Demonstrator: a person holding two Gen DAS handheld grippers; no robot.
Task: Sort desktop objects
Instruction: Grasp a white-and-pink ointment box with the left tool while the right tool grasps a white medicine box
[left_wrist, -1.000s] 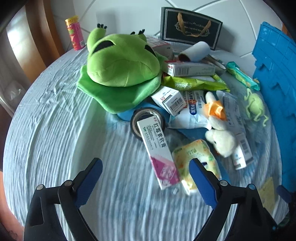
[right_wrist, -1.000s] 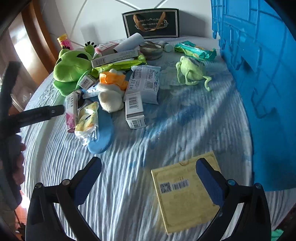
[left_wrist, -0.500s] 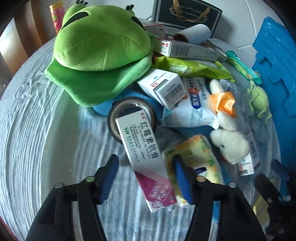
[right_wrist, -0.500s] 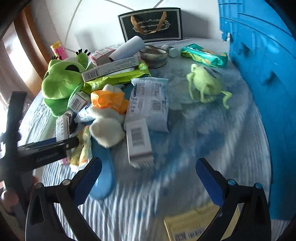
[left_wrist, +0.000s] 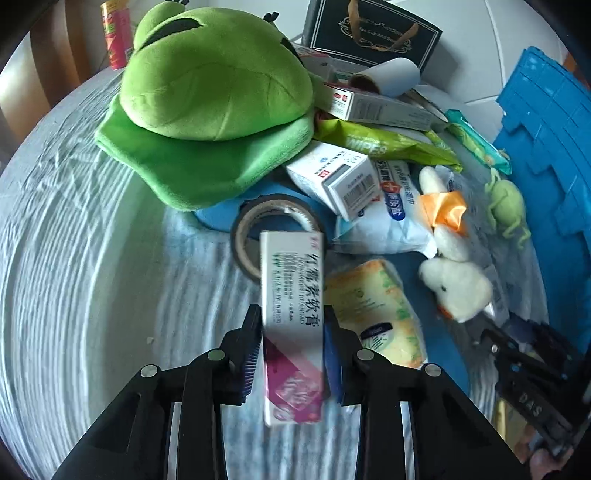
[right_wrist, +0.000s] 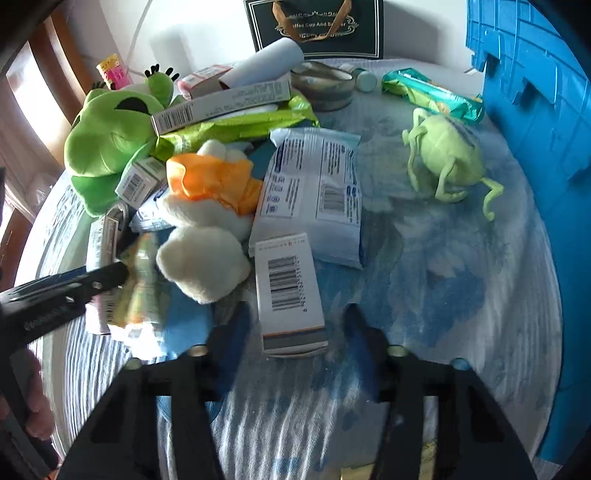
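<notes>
My left gripper (left_wrist: 291, 332) is shut on a long white and pink ointment box (left_wrist: 291, 291). The box points away from me, its far end over a roll of tape (left_wrist: 247, 229). In the right wrist view, a small white box with a barcode (right_wrist: 288, 291) lies on the striped cloth. My right gripper (right_wrist: 295, 328) is open, with its blurred fingers on either side of that box's near end and not touching it. The left gripper also shows there as a black arm (right_wrist: 62, 295) at the left edge.
A big green frog plush (left_wrist: 214, 96), a yellow tissue pack (left_wrist: 373, 306), a white plush with an orange bow (right_wrist: 207, 221), a pale wipes pack (right_wrist: 314, 192) and other boxes crowd the middle. A small green monster toy (right_wrist: 450, 158) lies alone. A blue crate (right_wrist: 535, 110) stands at the right.
My left gripper went forward and shut on the ointment box, which turned in line with the fingers. My right gripper moved up to the barcode box and its fingers narrowed.
</notes>
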